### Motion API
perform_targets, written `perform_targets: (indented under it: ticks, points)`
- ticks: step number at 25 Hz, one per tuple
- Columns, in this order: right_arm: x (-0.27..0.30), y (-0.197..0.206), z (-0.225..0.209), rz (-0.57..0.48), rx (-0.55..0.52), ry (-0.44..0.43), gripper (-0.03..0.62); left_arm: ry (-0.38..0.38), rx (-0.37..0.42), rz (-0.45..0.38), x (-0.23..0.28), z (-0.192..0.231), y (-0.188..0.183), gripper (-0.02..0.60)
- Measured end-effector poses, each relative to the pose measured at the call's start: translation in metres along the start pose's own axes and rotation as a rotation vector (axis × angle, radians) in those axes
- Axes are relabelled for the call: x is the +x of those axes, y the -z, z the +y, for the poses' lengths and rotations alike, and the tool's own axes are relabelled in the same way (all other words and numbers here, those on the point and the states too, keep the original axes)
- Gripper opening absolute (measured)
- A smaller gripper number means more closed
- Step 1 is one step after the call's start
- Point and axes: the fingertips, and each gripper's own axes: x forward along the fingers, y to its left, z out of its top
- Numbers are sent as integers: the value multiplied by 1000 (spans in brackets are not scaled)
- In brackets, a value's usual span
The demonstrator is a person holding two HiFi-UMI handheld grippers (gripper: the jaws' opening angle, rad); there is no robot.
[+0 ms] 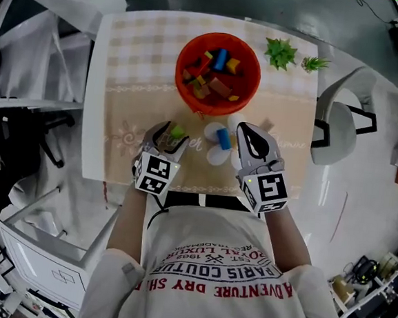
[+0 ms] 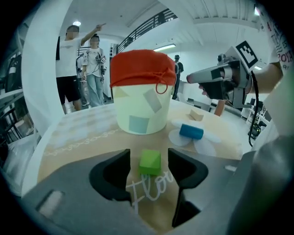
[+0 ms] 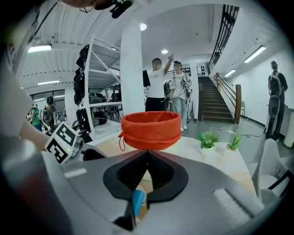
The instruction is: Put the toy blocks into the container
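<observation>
A green cube (image 2: 149,162) lies on the tablecloth between the jaws of my left gripper (image 2: 149,156), with a thin gap on each side, so the gripper is open around it. The head view shows that same cube (image 1: 178,132) in the left gripper (image 1: 174,135), just in front of the red-rimmed container (image 1: 218,73), which holds several coloured blocks. My right gripper (image 1: 246,128) is shut and empty, its tips (image 3: 147,153) aimed at the container (image 3: 150,129). A blue cylinder (image 1: 223,139) lies between the two grippers.
A tan block (image 2: 196,114) and a reddish-brown block (image 2: 219,108) lie on the cloth beyond the blue cylinder (image 2: 191,131). Two small green plants (image 1: 281,53) (image 1: 314,62) stand at the table's far right corner. A white chair (image 1: 336,129) stands right of the table. People stand in the background.
</observation>
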Motion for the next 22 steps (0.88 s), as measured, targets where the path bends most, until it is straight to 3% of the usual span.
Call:
perform_targets:
  ticks: [4, 11, 22]
  points:
    - [-3, 8, 1, 12, 12, 12, 2, 0, 14, 43, 7, 0, 14, 165]
    - [-15, 2, 6, -12, 2, 26, 2, 0, 10, 6, -7, 0, 4, 161]
    - [-36, -45, 9, -117, -54, 52, 2, -63, 100, -214, -67, 3, -108, 161]
